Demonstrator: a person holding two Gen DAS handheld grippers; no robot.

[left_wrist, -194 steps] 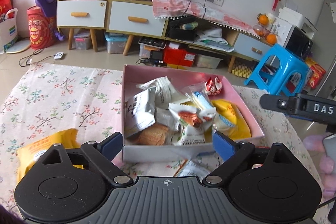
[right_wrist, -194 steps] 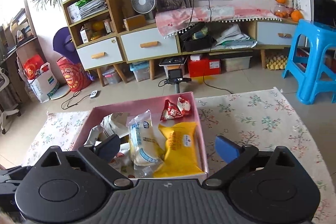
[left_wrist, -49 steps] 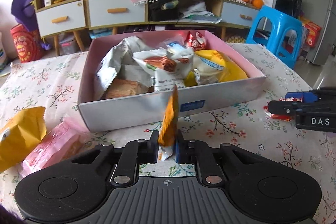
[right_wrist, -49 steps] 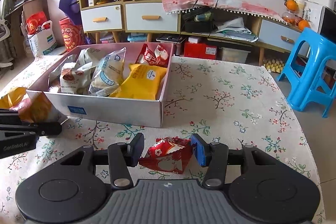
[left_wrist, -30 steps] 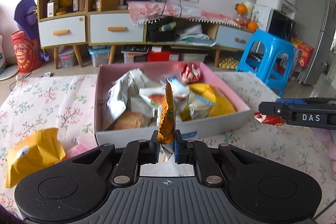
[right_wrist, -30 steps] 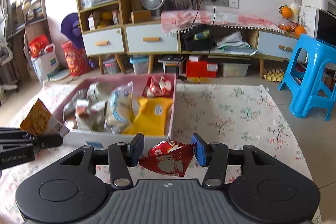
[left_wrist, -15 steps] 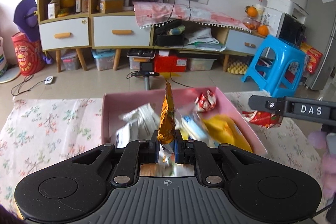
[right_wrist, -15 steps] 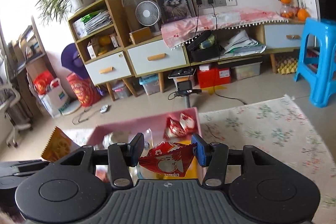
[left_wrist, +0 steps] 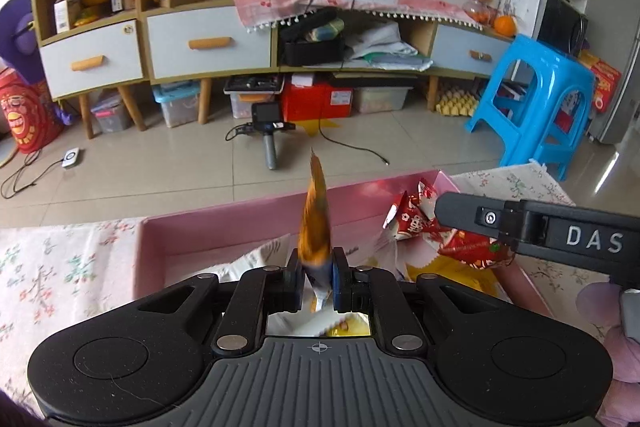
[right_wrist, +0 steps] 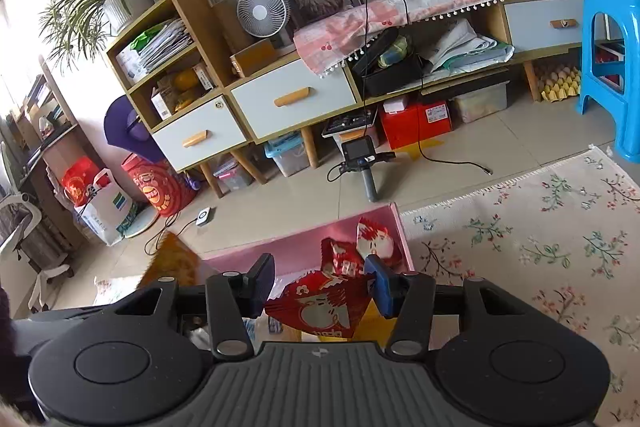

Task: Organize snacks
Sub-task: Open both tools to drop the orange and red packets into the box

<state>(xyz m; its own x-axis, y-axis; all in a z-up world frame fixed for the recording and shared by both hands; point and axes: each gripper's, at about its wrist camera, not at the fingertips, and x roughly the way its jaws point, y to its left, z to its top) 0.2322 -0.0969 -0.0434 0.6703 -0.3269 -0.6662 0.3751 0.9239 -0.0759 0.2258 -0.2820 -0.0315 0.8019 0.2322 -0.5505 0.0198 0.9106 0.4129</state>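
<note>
The left gripper [left_wrist: 316, 281] hangs over the pink box [left_wrist: 224, 233], its fingers [left_wrist: 294, 283] pinched almost together on the lower edge of an orange snack packet [left_wrist: 316, 223] that stands upright and edge-on, thin and crinkled, its tip reaching past the box's far wall. To its right the right gripper [right_wrist: 318, 281] has its fingers [right_wrist: 380, 285] partly apart, pressing on both sides of a red snack packet [right_wrist: 320, 307], glossy, with white print, held roughly flat above the box's right half. Below them the box is crowded with white and yellow packets, and two small red-and-white packets [right_wrist: 360, 247] sit in its far right corner. The box lies near the table's far edge; its far wall runs close to where the flowered tablecloth [right_wrist: 540, 247] ends. On the right side of the box the cloth lies bare out to its fringed edge. Beyond the table is open tiled floor [left_wrist: 160, 163], with a small camera on a stick [left_wrist: 268, 131] and loose cables, then a low cabinet [left_wrist: 208, 43] along the wall and a blue stool [left_wrist: 536, 107] at the right.
</note>
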